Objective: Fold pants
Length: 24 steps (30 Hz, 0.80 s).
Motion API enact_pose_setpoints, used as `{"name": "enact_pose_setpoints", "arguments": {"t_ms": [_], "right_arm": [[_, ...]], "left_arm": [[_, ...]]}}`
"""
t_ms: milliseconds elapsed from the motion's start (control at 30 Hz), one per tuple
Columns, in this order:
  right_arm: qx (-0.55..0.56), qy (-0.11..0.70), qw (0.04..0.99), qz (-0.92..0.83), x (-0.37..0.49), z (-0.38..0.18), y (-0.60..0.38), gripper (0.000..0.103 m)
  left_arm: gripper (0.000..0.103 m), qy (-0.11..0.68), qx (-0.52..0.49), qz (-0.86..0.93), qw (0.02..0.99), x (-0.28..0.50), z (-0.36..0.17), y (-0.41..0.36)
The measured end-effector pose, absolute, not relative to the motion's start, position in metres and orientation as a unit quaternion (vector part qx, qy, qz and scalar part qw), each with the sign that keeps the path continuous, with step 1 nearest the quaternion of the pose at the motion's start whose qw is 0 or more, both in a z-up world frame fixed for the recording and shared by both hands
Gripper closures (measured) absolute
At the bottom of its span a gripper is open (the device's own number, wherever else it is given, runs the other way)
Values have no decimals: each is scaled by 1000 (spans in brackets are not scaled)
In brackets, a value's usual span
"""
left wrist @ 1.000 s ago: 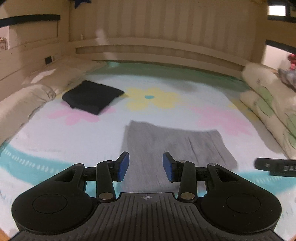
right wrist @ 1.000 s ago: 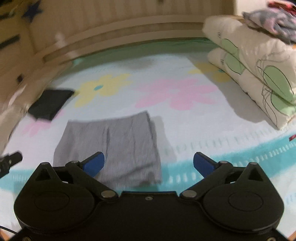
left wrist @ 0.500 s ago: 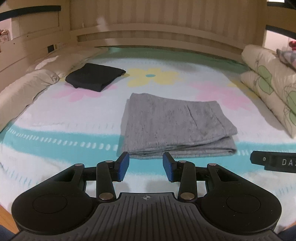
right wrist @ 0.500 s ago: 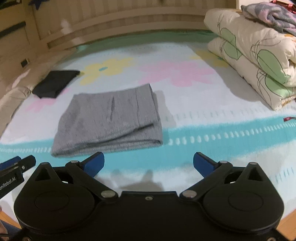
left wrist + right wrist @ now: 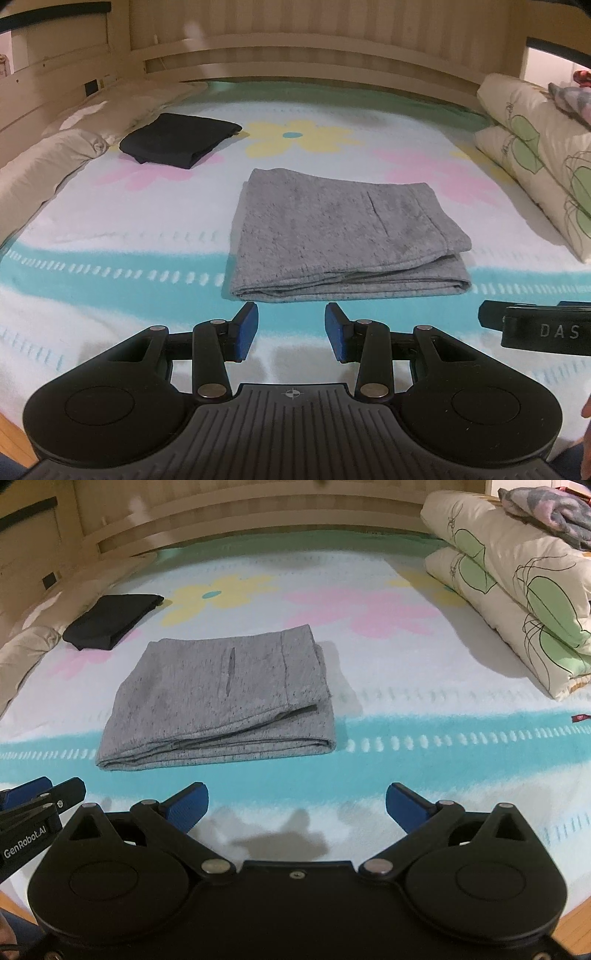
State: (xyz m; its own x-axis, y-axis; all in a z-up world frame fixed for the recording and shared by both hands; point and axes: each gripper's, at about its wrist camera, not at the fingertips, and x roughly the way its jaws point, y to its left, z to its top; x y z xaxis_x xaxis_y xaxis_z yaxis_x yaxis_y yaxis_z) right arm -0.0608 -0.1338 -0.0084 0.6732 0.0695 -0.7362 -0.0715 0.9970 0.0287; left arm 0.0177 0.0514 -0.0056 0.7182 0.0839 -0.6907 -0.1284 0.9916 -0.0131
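Pants [image 5: 340, 232]: grey, folded into a flat stack, lay mid-bed on the blanket [image 5: 110, 236].
Left gripper [image 5: 290, 326]: near the pants' front edge, jaws parted, holding nothing.
Right gripper [image 5: 295, 806]: spread wide, empty, apart from the pants.
Black cloth [image 5: 177, 138]: folded, far left.
Quilt [image 5: 517, 583]: stacked right.

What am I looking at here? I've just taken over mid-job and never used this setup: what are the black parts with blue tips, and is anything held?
Each picture comes from a camera mounted on a hand-held claw, looking forward along its two blue-tipped fingers. One view shows the left claw, the other the right claw. Both are open and hold nothing. Ahead, on the flowered bedspread, lie the folded grey pants. A folded black garment sits further back on the left, and patterned pillows are stacked on the right.
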Motion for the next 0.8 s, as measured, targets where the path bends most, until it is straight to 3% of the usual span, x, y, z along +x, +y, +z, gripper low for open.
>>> {"name": "enact_pose_setpoints", "arguments": {"t_ms": [800], "right_arm": [[14, 409, 912, 26, -59, -8, -142, 1]], "left_arm": [[64, 367, -14, 64, 928, 18, -8, 47]]}}
